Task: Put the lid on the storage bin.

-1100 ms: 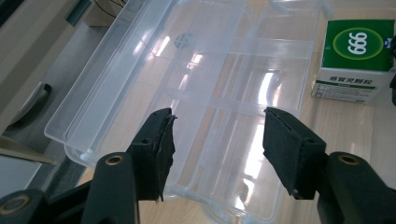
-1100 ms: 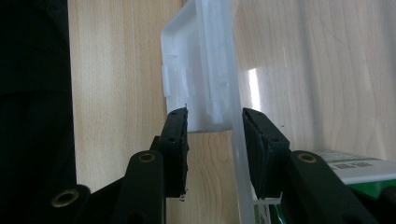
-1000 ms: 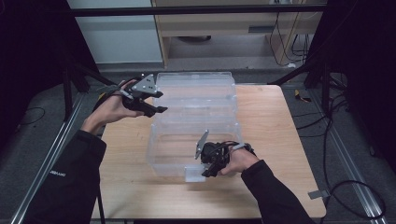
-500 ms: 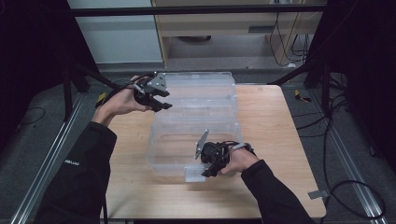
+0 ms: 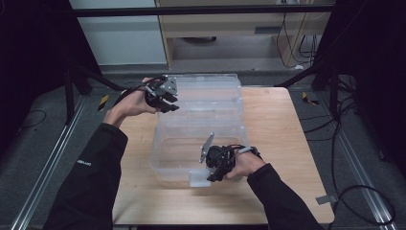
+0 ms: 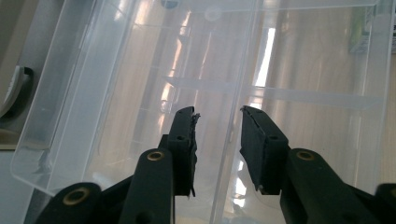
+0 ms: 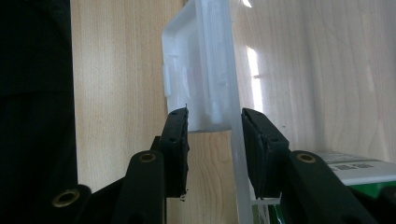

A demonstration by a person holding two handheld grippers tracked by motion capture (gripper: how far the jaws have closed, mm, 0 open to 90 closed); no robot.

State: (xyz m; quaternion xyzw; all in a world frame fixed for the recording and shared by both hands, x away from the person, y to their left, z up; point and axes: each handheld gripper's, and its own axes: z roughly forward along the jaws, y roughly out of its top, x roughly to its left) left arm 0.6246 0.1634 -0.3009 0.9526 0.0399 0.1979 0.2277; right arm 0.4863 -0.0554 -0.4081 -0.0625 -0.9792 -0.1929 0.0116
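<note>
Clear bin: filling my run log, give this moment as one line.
left gripper: open, over clear bin far-left corner | right gripper: open, straddling near wall beside latch

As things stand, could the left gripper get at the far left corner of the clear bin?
Probably yes. The left gripper hangs open right over the clear bin at its far left corner, jaws straddling a clear wall edge, with nothing between them and the plastic.

One clear plastic bin (image 5: 201, 139), one clear lid (image 5: 210, 93), two grippers, one wooden table (image 5: 282, 143), two hands
</note>
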